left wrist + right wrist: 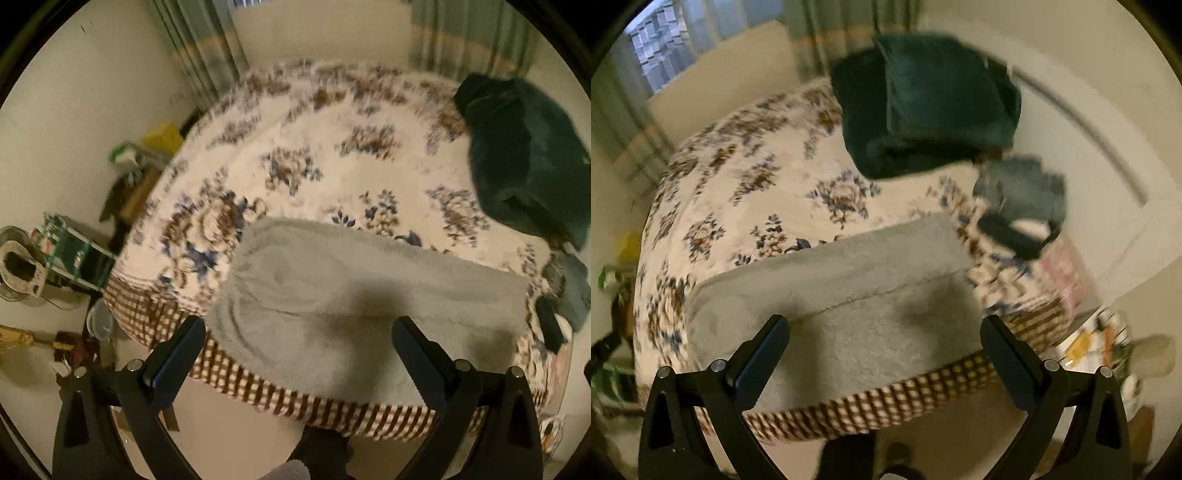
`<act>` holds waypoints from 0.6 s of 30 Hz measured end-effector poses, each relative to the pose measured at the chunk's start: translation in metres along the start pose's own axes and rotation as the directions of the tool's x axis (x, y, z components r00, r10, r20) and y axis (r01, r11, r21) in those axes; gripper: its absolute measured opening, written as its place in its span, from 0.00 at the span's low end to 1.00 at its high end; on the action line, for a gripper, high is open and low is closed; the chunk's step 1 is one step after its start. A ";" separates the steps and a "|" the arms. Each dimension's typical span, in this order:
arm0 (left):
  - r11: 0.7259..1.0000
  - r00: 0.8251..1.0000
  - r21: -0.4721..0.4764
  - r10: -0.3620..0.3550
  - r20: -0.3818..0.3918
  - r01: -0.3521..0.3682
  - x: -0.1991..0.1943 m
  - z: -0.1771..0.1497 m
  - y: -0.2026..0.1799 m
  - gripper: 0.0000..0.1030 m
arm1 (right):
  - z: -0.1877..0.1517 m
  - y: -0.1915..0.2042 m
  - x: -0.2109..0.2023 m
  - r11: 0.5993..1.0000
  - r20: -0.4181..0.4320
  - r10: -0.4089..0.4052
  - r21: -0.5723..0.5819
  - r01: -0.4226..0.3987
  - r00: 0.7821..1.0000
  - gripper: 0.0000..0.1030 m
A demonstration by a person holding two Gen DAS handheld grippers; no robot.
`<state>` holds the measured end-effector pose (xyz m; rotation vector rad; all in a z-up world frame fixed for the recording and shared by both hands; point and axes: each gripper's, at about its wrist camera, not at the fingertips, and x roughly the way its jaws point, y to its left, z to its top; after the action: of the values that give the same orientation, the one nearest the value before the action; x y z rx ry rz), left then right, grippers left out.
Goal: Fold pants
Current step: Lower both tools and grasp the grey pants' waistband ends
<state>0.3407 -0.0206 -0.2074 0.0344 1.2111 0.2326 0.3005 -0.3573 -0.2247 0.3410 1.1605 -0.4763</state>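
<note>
Grey fleece pants point(343, 314) lie folded into a long band near the front edge of a floral-covered bed point(295, 140). In the right wrist view the same pants point(849, 295) show a seam running across them. My left gripper point(297, 328) hovers open above the pants' front part, nothing between its fingers. My right gripper point(884, 328) is also open, above the pants' front edge, holding nothing. Both views are blurred by motion.
A dark green folded blanket point(524, 155) point(923, 110) sits at the bed's far right. Grey-blue clothes point(1023, 199) and a dark strap lie at the right edge. Cluttered items point(66, 254) stand on the floor left of the bed. Curtains point(207, 55) hang behind.
</note>
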 end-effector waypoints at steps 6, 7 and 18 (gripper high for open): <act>0.994 0.978 -0.105 0.008 -0.211 -0.031 0.160 0.085 -0.023 1.00 | 0.083 0.008 0.182 0.983 -0.169 -0.030 0.171 0.059 0.985 1.00; 0.991 0.971 -0.128 0.011 -0.238 -0.043 0.187 0.095 -0.024 1.00 | 0.093 0.008 0.210 0.979 -0.191 -0.035 0.192 0.073 0.981 1.00; 0.929 0.847 -0.326 -0.028 -0.531 -0.173 0.442 0.151 -0.019 1.00 | 0.146 -0.016 0.487 0.859 -0.401 0.008 0.472 0.199 0.916 1.00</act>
<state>0.6303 0.0628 -0.5646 -0.3298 1.7028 0.5608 0.5626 -0.5311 -0.6241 0.8705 1.4381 -0.8353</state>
